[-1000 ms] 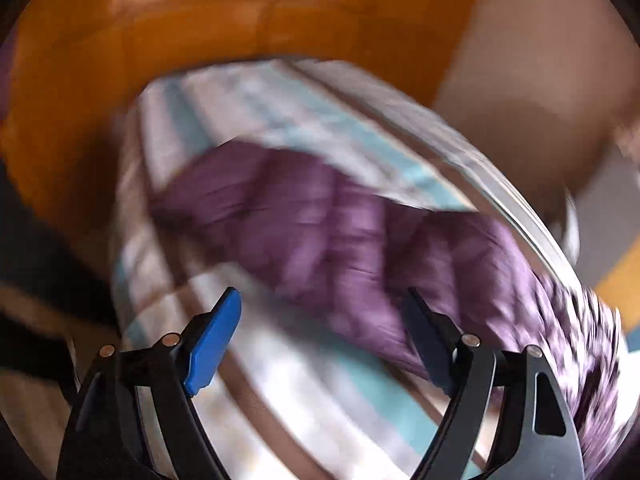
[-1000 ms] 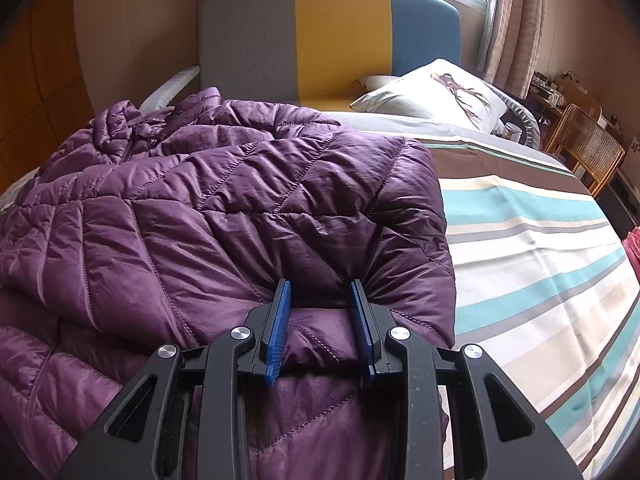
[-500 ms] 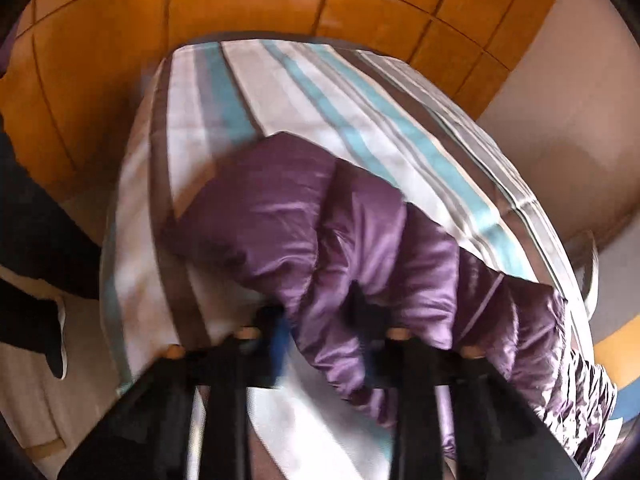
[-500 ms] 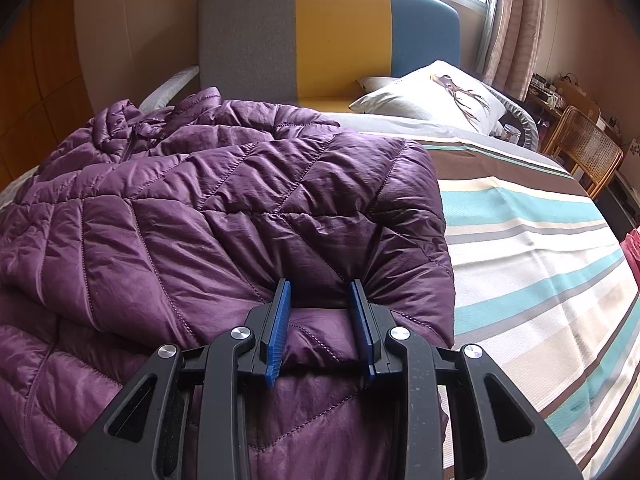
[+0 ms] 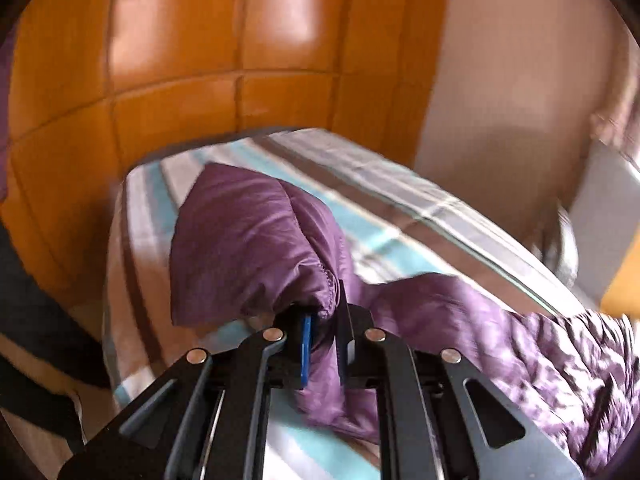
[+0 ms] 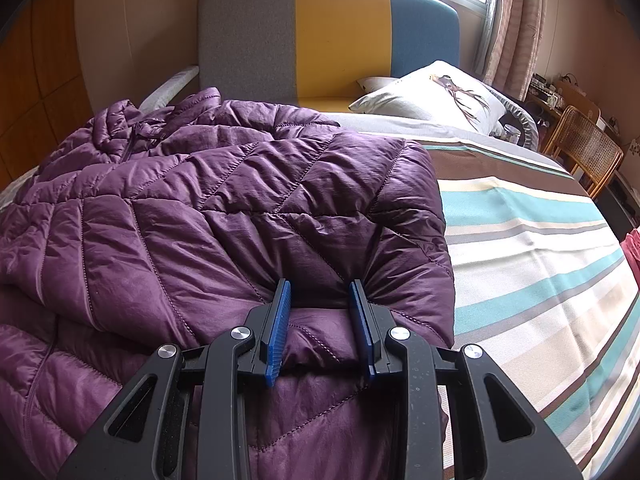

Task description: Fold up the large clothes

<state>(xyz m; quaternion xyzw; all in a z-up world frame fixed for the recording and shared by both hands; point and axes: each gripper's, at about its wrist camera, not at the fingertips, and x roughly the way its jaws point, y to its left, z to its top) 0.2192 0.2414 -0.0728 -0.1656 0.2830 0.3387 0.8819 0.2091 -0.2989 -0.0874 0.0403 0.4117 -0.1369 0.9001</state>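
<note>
A purple quilted puffer jacket [image 6: 192, 208] lies on a striped bedspread [image 6: 540, 248]. My right gripper [image 6: 320, 292] is shut on a thick fold of the jacket near its right edge, with the padding bunched between the blue pads [image 6: 280, 320]. In the left wrist view my left gripper [image 5: 324, 320] is shut on the elastic cuff of the jacket's sleeve [image 5: 248, 240] and holds it lifted above the bedspread [image 5: 400, 208]. The rest of the jacket [image 5: 540, 360] trails off to the right.
A grey, yellow and blue headboard [image 6: 332, 36] stands at the far end, with a white pillow [image 6: 432, 96] before it. A wicker chair [image 6: 588, 152] stands at the right. An orange panelled wall [image 5: 200, 60] stands beyond the foot of the bed.
My left gripper was open over the sleeve, then closed on the sleeve cuff and lifted it. My right gripper has kept its hold without moving.
</note>
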